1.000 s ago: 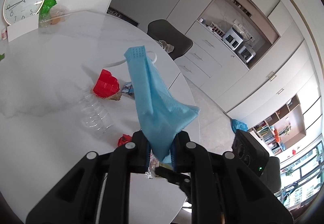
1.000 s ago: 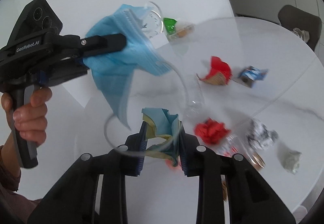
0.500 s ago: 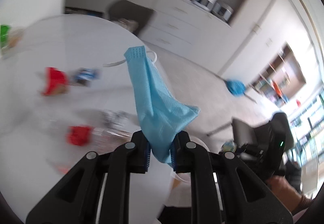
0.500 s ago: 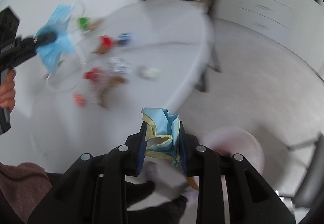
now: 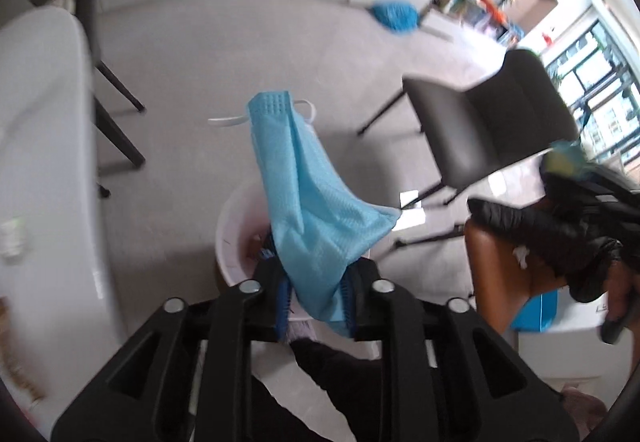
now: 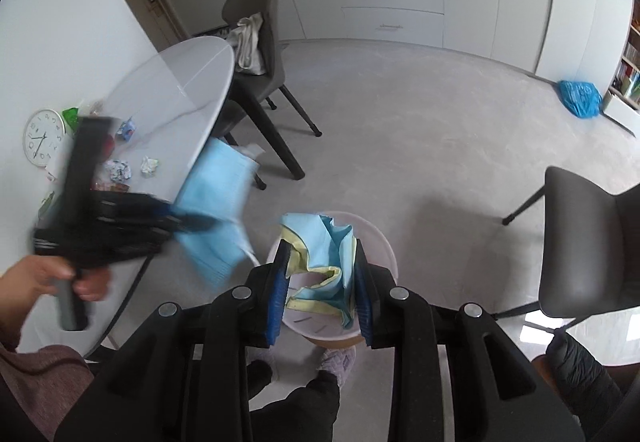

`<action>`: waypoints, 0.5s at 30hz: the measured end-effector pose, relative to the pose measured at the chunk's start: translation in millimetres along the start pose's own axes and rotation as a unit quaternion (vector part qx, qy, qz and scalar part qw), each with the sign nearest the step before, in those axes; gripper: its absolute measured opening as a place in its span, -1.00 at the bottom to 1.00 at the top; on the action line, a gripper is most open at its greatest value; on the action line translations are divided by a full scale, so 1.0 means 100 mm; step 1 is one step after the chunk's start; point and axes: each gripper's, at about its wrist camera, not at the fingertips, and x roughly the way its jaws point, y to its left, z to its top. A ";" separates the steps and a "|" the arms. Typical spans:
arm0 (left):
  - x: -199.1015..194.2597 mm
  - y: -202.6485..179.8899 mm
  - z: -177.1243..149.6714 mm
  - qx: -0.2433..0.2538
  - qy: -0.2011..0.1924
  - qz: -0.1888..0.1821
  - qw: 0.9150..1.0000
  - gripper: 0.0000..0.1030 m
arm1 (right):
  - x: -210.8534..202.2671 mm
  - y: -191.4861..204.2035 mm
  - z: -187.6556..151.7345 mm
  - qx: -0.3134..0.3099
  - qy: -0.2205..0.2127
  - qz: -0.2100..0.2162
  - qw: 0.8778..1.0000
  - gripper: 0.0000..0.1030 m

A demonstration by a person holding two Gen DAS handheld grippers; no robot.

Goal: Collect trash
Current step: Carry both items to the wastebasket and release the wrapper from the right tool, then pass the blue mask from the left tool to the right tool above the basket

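Face mask (image 5: 316,210), long axis upright, above bin (image 5: 232,242)

Black tongs (image 6: 320,282) with blue pads (image 6: 278,294) and silver screws; maroon sleeve (image 6: 36,378), fuzzy lilac slippers (image 6: 338,360).

Face mask (image 5: 316,218): light blue, fine dotted weave, white ear loops. Crumpled wrapper (image 6: 326,262): pale blue with yellow edging. Gripper pads (image 6: 278,302): blue; gripper bodies black. Bin (image 6: 378,242): pale pink-white. Table (image 6: 188,82): white-grey. Chairs (image 6: 260,42): dark grey, black legs. Floor bag (image 6: 580,92): bright blue. Clock (image 6: 42,136): white face, black numerals. Sleeve (image 6: 36,366): brownish mauve.
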 end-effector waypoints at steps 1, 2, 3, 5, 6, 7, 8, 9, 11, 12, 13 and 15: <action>0.17 -0.02 0.01 0.000 0.011 0.005 1.000 -0.28 | 0.02 -0.01 0.01 0.001 0.003 0.001 1.000 -0.42; 0.28 -0.04 0.02 0.002 0.018 0.010 1.000 -0.09 | 0.02 -0.05 0.00 0.003 0.007 0.002 1.000 -0.42; 0.40 -0.05 0.03 0.002 0.027 0.011 1.000 -0.01 | 0.00 -0.10 0.00 0.003 0.009 0.003 1.000 -0.42; 0.49 -0.08 0.02 0.002 0.035 0.010 0.999 0.13 | 0.02 -0.15 0.00 0.001 0.014 0.007 1.000 -0.42; 0.52 -0.10 0.04 0.000 0.038 0.013 0.999 0.17 | 0.03 -0.17 0.01 0.000 0.016 0.009 1.000 -0.42; 0.54 -0.12 0.05 -0.002 0.039 0.015 0.999 0.27 | 0.06 -0.18 0.01 -0.003 0.018 0.011 1.000 -0.42; 0.54 -0.13 0.07 -0.005 0.039 0.019 0.999 0.39 | 0.06 -0.18 0.00 -0.005 0.019 0.011 1.000 -0.42; 0.52 -0.13 0.08 -0.007 0.037 0.022 0.999 0.42 | 0.07 -0.19 0.00 -0.007 0.019 0.013 1.000 -0.42; 0.44 -0.12 0.11 -0.015 0.028 0.024 0.999 0.52 | 0.08 -0.17 0.02 -0.014 0.019 0.013 1.000 -0.42; 0.40 -0.13 0.12 -0.019 0.022 0.023 0.999 0.54 | 0.09 -0.17 0.04 -0.014 0.018 0.016 1.000 -0.42; 0.33 -0.13 0.13 -0.024 0.016 0.022 0.999 0.60 | 0.10 -0.17 0.05 -0.014 0.017 0.019 1.000 -0.42; 0.25 -0.18 0.17 -0.029 0.004 0.017 0.999 0.63 | 0.12 -0.17 0.07 -0.013 0.015 0.025 0.999 -0.42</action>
